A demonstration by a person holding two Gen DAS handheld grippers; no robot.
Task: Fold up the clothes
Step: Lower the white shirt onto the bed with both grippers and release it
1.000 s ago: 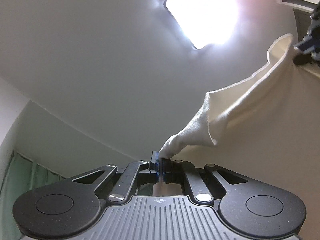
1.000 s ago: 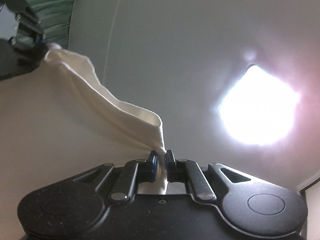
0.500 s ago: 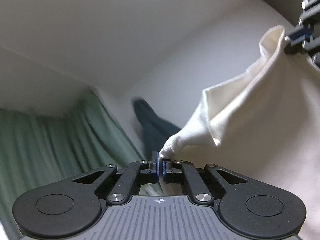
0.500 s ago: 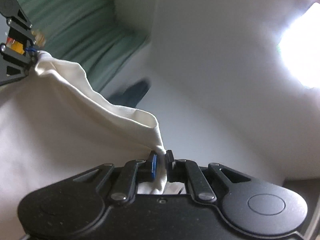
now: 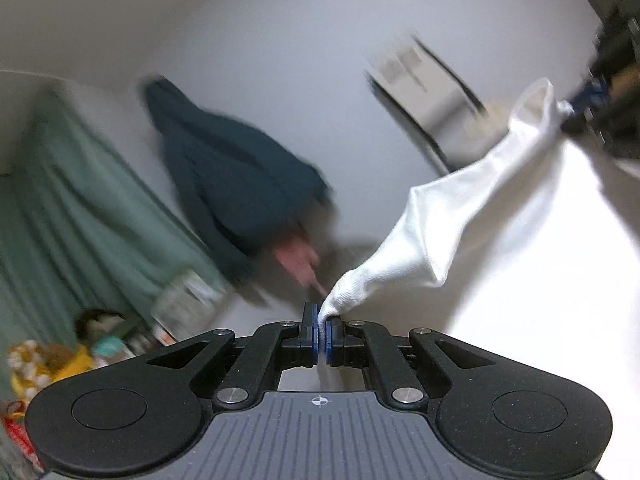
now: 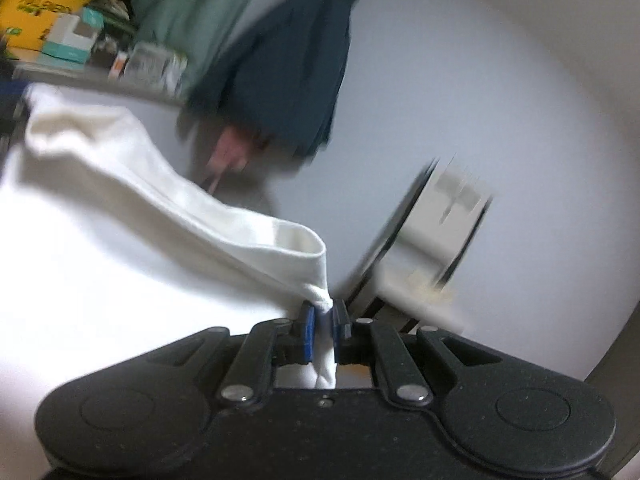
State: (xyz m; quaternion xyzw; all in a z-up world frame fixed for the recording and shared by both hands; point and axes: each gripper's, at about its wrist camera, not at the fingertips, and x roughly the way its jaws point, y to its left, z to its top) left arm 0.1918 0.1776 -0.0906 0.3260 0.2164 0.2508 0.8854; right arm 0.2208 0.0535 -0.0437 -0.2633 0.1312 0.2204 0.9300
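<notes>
The white garment [image 5: 500,216] hangs stretched in the air between both grippers; left gripper [image 5: 322,330] and right gripper [image 6: 323,330] each clench a corner. Keep the top edge taut and level while laying it flat

A white garment [image 5: 500,208] hangs stretched in the air, pinched at two points along its top hem (each bunched into a small tuft where it is clamped). Between the two points the hemmed edge [image 6: 192,204] sags and folds over into a loose open loop. Below, the cloth spreads as a broad, bright sheet, its lower part out of view. The fabric looks soft, knitted, unmarked.
</notes>
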